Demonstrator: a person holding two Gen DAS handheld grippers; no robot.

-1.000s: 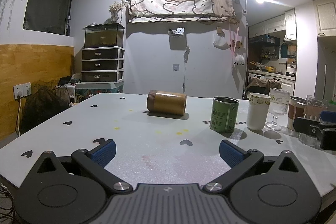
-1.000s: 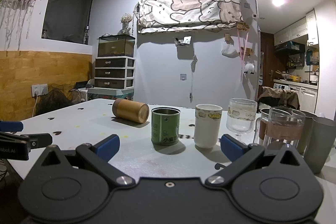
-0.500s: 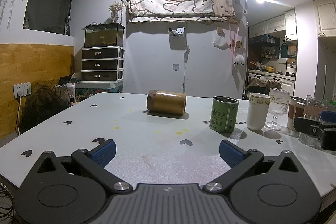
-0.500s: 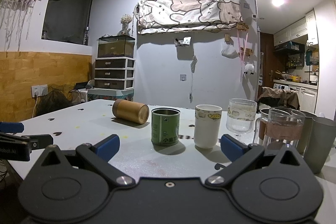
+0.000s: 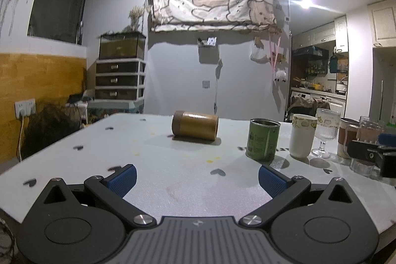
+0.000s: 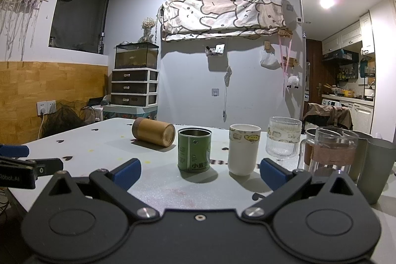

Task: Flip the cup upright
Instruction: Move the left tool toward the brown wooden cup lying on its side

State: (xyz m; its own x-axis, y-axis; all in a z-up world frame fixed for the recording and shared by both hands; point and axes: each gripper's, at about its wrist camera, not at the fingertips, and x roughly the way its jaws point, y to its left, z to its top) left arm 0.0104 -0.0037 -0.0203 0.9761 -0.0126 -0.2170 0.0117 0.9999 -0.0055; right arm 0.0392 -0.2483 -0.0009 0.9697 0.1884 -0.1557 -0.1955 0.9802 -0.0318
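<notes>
Left gripper wide apart, seemingly well short of toppled bamboo cup.

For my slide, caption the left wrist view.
Open left hand-held gripper faces a bamboo cup lying on its side on the white table.

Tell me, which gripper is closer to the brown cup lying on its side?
Probably the left. The left gripper faces the tipped brown cup almost head-on across bare table. The right gripper sits farther right, with the green tin straight ahead of it.

Grey wall, drawer unit
</notes>
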